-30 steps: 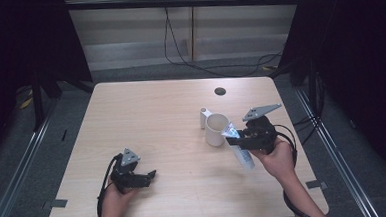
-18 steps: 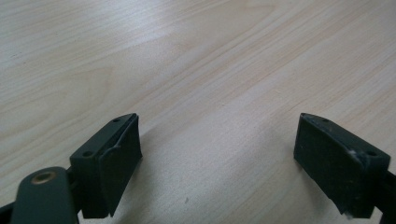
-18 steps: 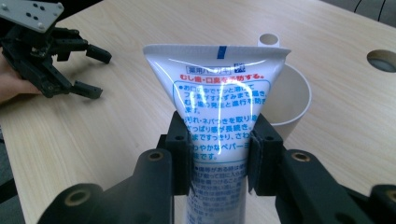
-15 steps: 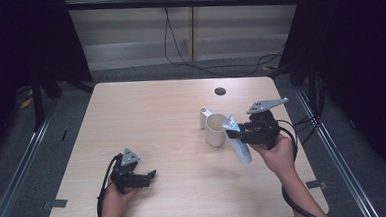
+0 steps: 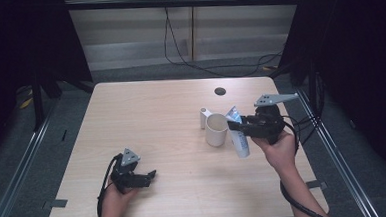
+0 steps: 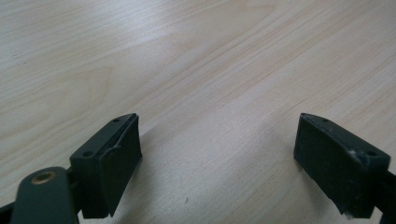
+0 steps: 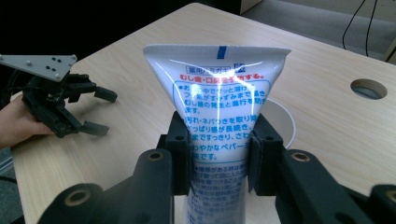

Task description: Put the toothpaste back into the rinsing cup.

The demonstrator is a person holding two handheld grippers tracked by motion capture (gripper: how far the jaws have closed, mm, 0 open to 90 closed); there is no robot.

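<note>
Right tongs [image 7: 219, 154] clamp the toothpaste tube [image 7: 219, 116] mid-body; left tongs [image 6: 233, 163] gape empty.

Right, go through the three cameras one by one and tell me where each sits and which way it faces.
High view: fixed above the person's side, looking forward and down on the table; both forearms enter from below.
Left gripper view: rides the left gripper, looking low across bare tabletop between its open jaws.
Right gripper view: rides the right gripper, clamped on the toothpaste tube, facing the white cup and the left hand.
Shared: tube and cup appear in the high and right gripper views.
</note>
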